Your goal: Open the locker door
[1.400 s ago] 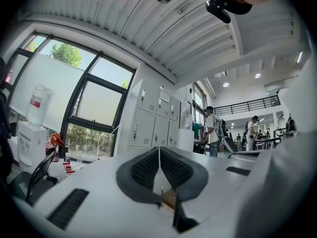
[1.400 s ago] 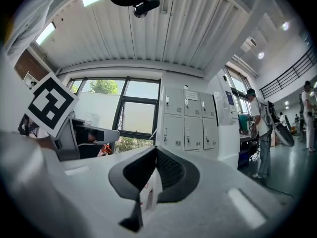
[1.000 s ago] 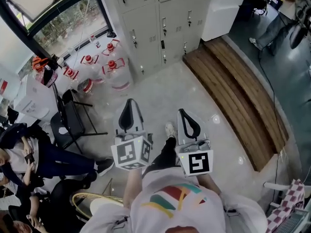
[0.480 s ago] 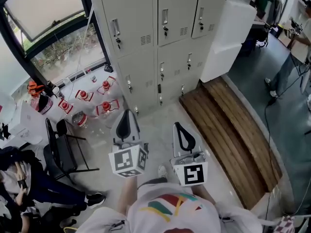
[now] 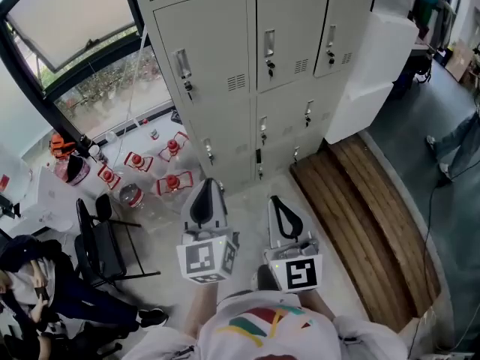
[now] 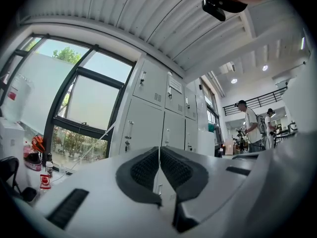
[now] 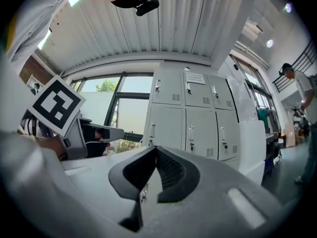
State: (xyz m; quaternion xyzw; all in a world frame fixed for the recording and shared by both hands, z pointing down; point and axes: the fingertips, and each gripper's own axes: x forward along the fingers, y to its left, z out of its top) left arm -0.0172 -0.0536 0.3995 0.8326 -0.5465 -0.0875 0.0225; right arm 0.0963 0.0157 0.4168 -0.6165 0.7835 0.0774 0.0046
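Note:
A grey bank of lockers (image 5: 247,73) stands ahead with every door closed; each door has a small handle and lock, such as the handle (image 5: 182,64) on the upper left door. My left gripper (image 5: 208,187) and right gripper (image 5: 274,201) are held side by side above the floor, pointing at the lockers and well short of them. Both are shut with nothing between their pads. The lockers (image 6: 148,125) fill the middle of the left gripper view beyond my shut left gripper (image 6: 159,150). The right gripper view shows the lockers (image 7: 190,125) past my shut right gripper (image 7: 156,150).
Water bottles with red caps (image 5: 154,172) stand on the floor left of the lockers, below a window (image 5: 82,66). A black chair (image 5: 105,242) and seated people (image 5: 30,291) are at the left. A white cabinet (image 5: 371,73) and a wooden platform (image 5: 367,201) lie right.
Both grippers have come closer to the lockers, which now fill more of the head view. Their jaws have stayed shut.

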